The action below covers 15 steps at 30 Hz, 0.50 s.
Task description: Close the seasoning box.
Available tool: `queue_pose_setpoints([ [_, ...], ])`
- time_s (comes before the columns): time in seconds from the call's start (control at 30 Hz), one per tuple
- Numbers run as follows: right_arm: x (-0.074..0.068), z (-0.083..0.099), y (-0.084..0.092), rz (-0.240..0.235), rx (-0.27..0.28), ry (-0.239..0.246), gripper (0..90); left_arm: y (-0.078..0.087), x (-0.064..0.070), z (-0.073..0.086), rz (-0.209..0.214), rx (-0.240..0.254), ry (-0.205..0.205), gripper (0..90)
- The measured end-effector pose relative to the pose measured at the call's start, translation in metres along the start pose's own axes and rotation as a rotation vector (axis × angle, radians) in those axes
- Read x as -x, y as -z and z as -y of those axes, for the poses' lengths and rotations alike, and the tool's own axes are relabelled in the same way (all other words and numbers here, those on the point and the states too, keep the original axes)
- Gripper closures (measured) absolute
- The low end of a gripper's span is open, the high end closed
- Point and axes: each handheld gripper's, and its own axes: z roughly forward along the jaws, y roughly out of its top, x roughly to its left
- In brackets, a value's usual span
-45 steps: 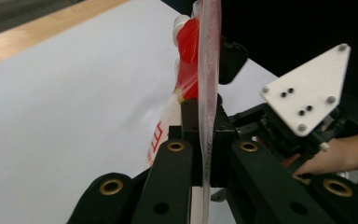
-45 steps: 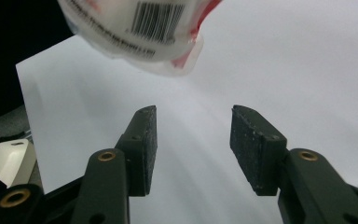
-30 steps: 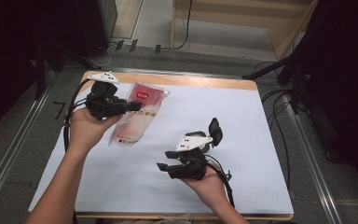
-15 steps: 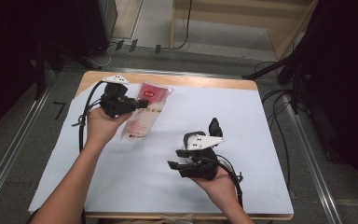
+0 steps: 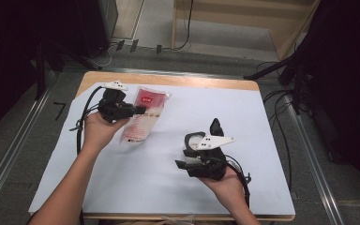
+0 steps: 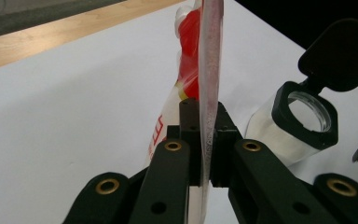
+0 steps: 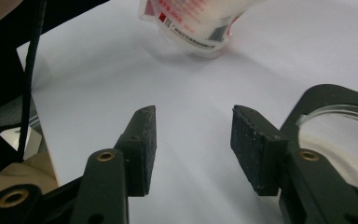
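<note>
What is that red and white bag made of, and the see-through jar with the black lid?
The bag looks like thin, glossy plastic film: its pinched edge is translucent and bends between the left gripper pads. The jar has a clear wall, either glass or hard plastic; I can't tell which. Its black flip lid looks like matte moulded plastic.
</note>
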Motion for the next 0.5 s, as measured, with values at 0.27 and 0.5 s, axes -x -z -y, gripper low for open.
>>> queue_pose_setpoints([
  [0.27,0.009,0.0,0.006,0.009,-0.013,-0.012,52.4,0.021,-0.003,0.02,-0.013,0.011,0.011,85.8],
  [0.5,0.012,0.001,0.012,0.018,0.0,-0.02,58.7,0.035,-0.006,0.038,0.015,0.025,0.003,82.7],
])
